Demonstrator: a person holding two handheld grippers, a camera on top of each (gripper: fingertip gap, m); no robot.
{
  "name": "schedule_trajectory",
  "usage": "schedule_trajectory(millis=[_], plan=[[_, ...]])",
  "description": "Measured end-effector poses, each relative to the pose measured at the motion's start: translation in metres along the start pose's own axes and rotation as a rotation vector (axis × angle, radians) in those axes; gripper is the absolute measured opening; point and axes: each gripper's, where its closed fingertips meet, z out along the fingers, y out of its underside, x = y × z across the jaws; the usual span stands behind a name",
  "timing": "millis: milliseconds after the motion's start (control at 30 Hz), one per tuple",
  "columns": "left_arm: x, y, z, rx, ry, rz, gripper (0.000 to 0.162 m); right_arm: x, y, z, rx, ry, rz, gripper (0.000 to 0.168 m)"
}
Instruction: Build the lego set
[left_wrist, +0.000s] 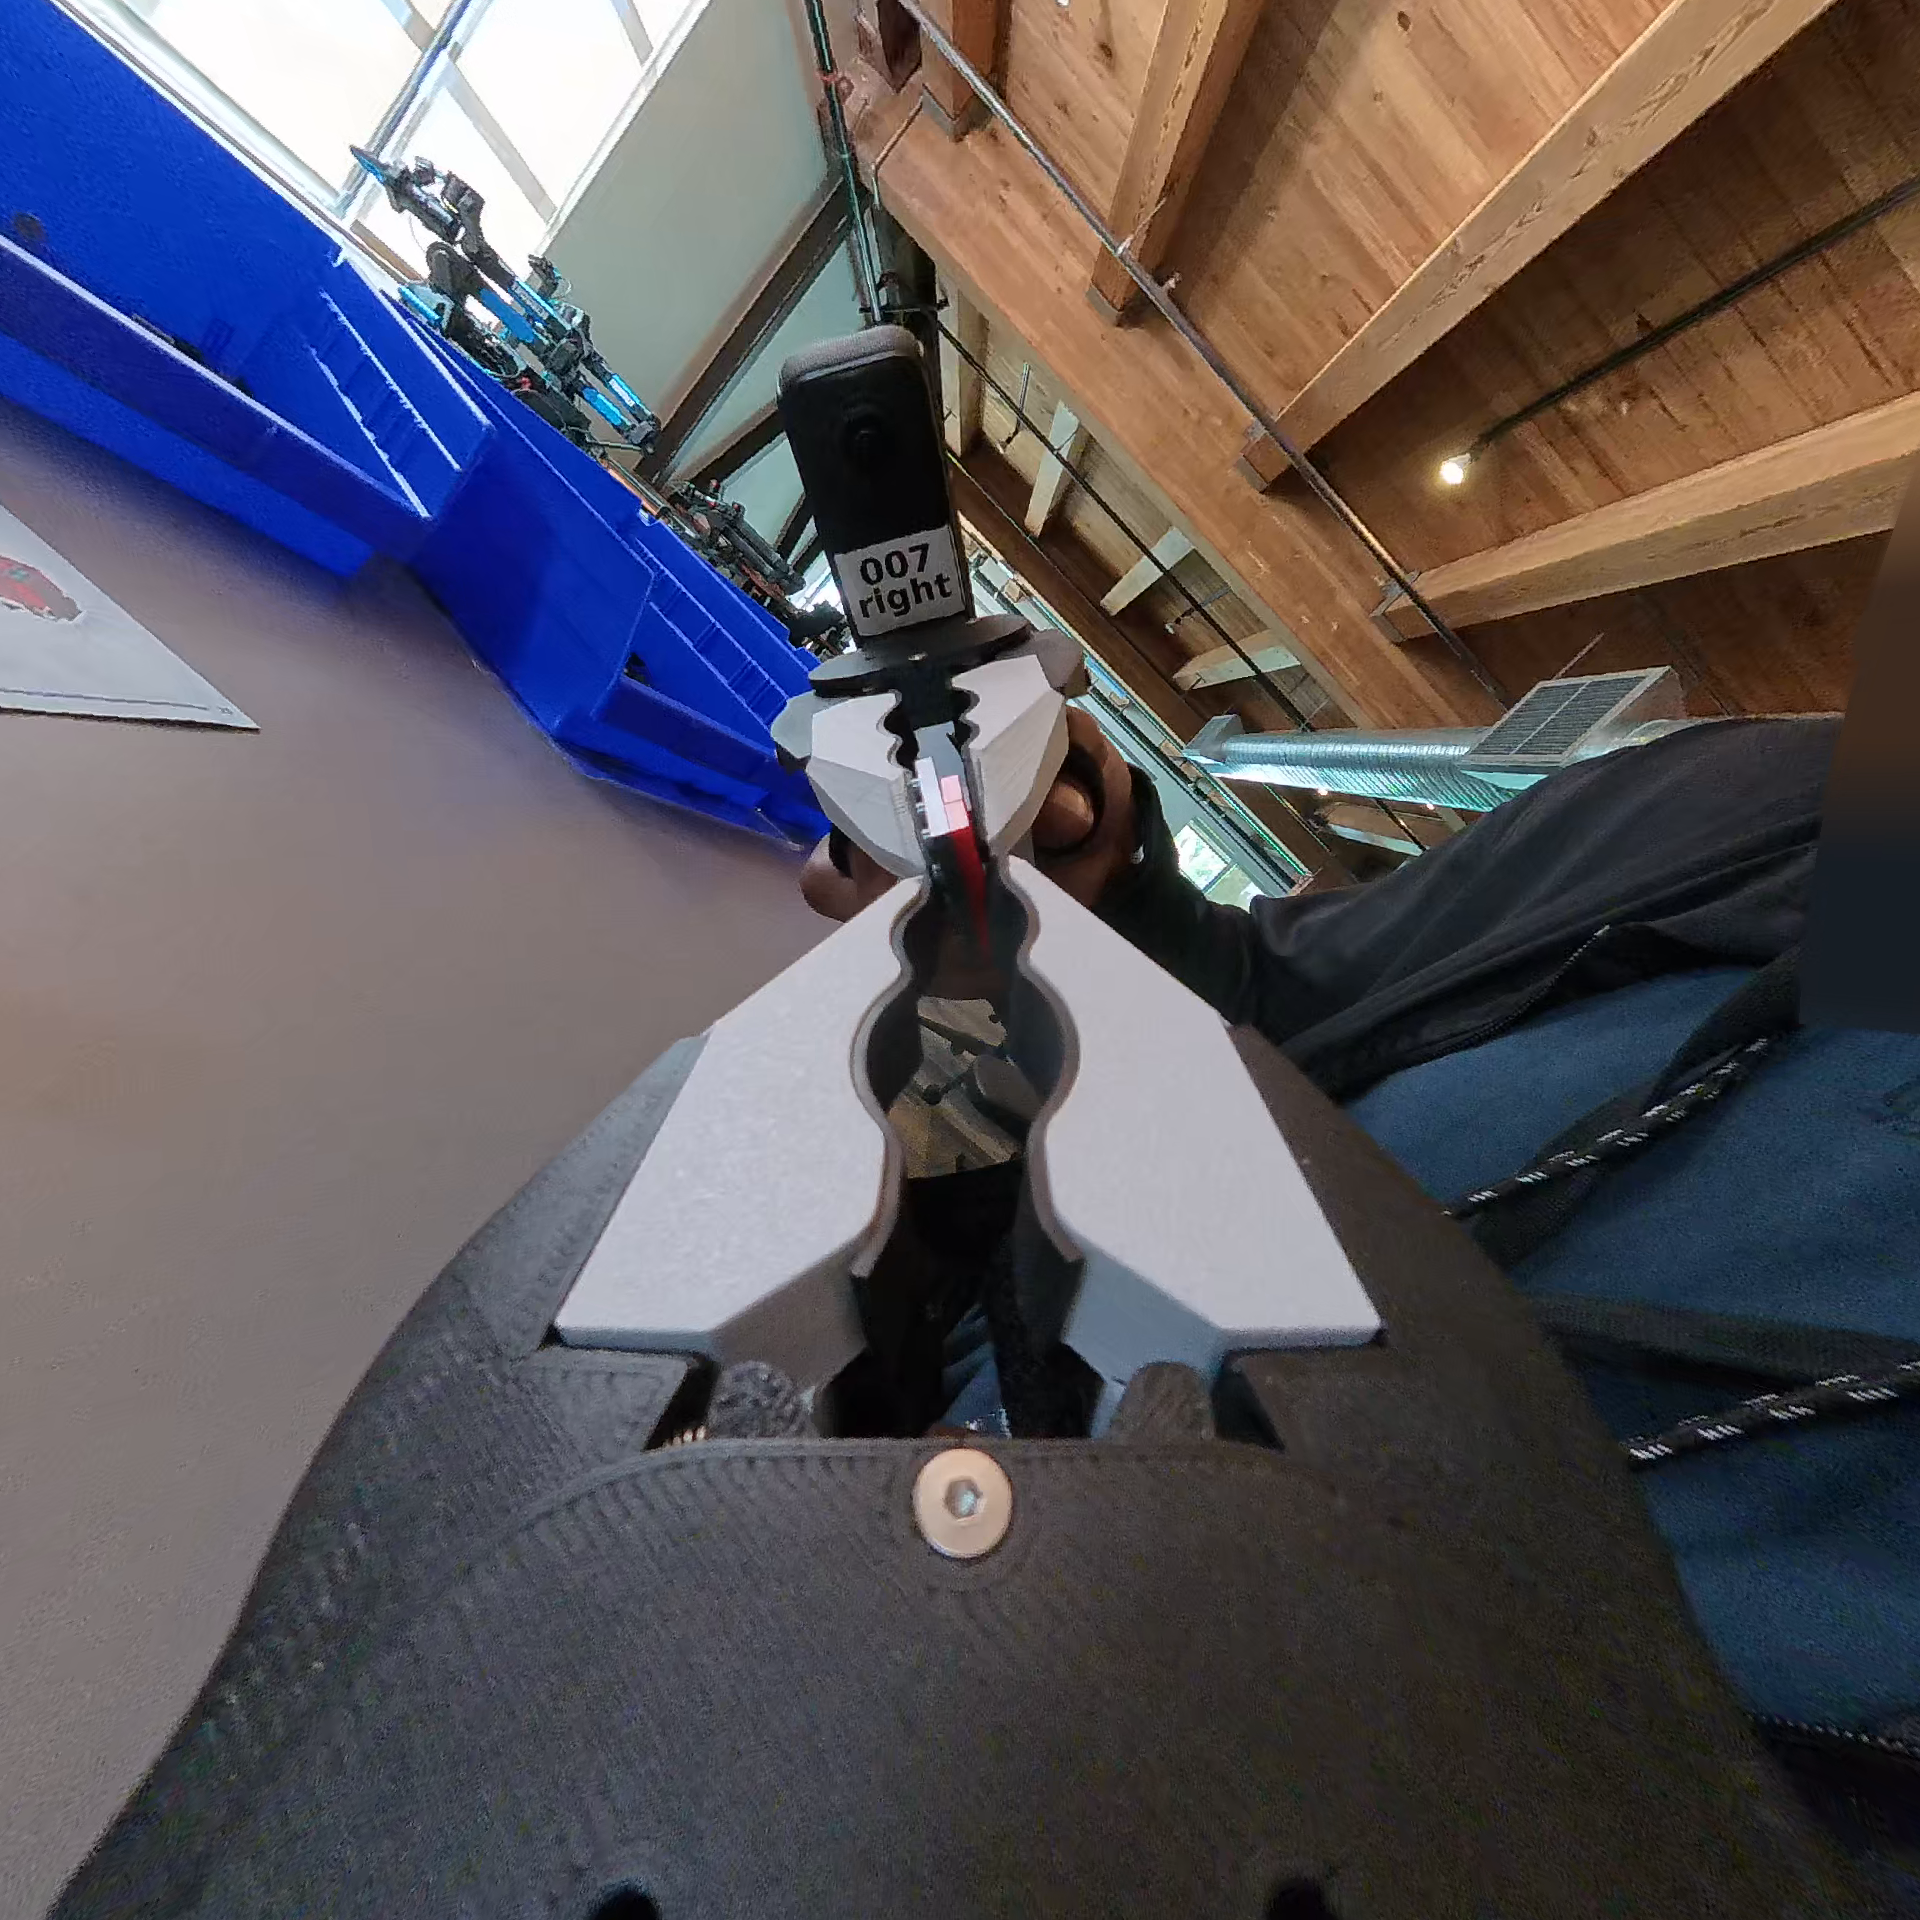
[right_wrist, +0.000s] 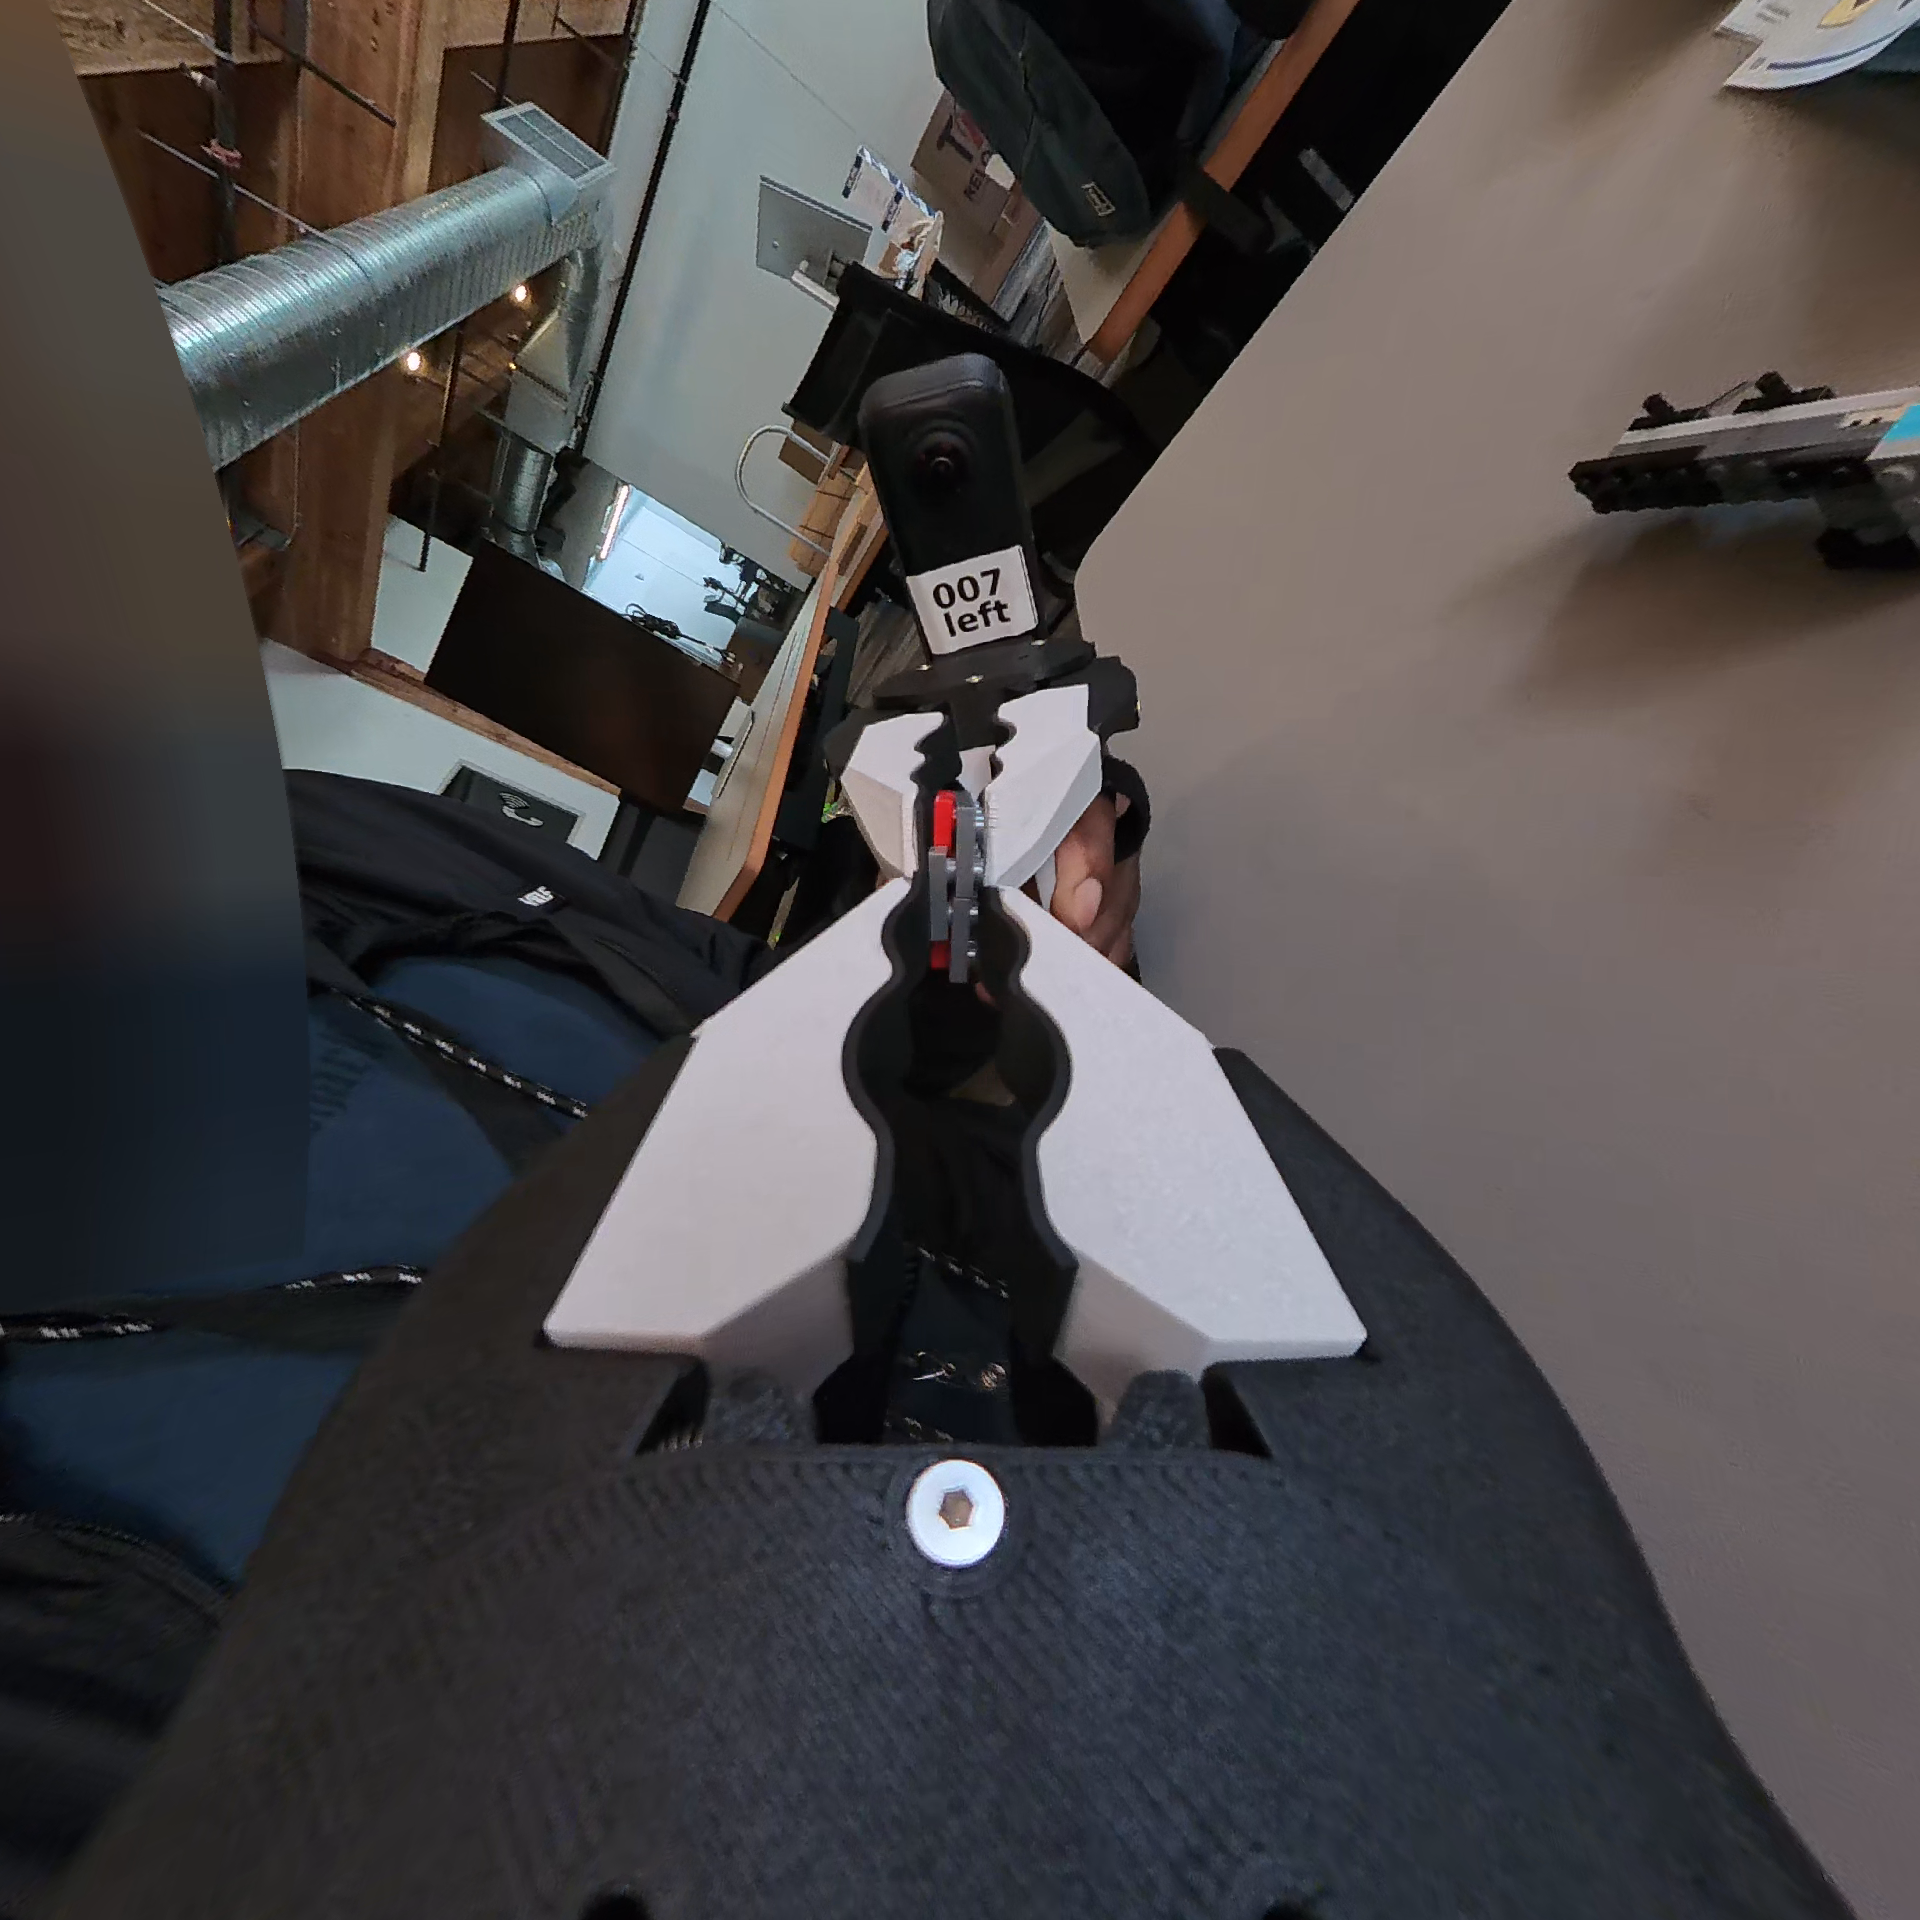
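A small red-and-grey lego assembly (right_wrist: 958, 888) is gripped at frame centre by both tools — left tool (left_wrist: 961, 914), right tool (right_wrist: 956, 935) — tip to tip.

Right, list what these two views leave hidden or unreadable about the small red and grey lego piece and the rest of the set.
- Small red and grey lego piece: both views show it edge-on between the tool tips, shape hidden.
- Left tool or right tool clamping it: cannot tell.
- Grey and black lego assembly: right wrist view, cut by the edge.
- White instruction sheet: left wrist view, cut off.
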Motion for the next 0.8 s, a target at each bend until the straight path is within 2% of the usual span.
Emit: schedule_trajectory(millis=[400,633,733,800], plan=[[0.002,-0.0013,-0.0005,0.005,0.014,-0.003,0.008,-0.0021,-0.0009,0.0007,0.0,-0.004,-0.001,0.009],[0.005,-0.0037,-0.0014,0.017,0.031,-0.005,0.008,-0.004,-0.0027,0.0014,0.007,-0.006,-0.021,0.024],[0.006,-0.0027,-0.0008,0.009,0.032,0.005,0.008,-0.0053,-0.0054,0.0009,0.017,0.001,-0.041,0.022],[0.0065,-0.002,-0.0003,0.005,0.033,0.009,0.008,-0.006,-0.0047,0.0013,0.012,0.003,-0.055,0.015]])
